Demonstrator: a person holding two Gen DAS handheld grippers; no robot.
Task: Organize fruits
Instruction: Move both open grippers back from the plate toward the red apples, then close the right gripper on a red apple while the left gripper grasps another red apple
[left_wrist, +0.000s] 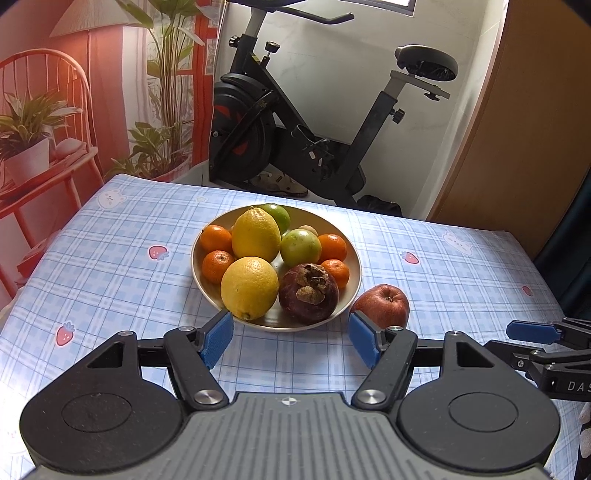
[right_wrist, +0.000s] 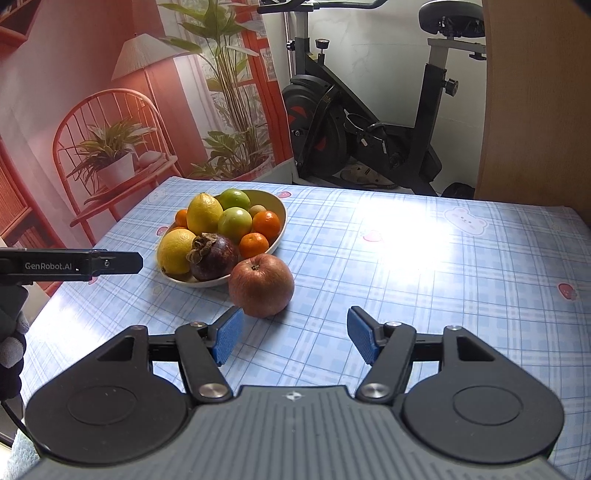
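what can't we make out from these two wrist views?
- Small pale fruit at the bowl's back: mostly hidden by the green fruit, both views; type unclear.
- Bowl floor: covered by fruit.
- Apple's far side: hidden by itself.
- Right gripper: cut off by left view's edge.

Readable text, two items only.

1. "GenRobot.AI", white lettering on the black side of the left gripper, seen from the right wrist view where that gripper reaches in from the left edge. Fully legible.

2. "DAS", pale letters on the black body of the right gripper, at the right edge of the left wrist view (cut off by the frame, so the word may run on; cannot tell).

A small compass-like cross mark sits on the grey ribbed housing of each gripper, centre front. A sign, not text.
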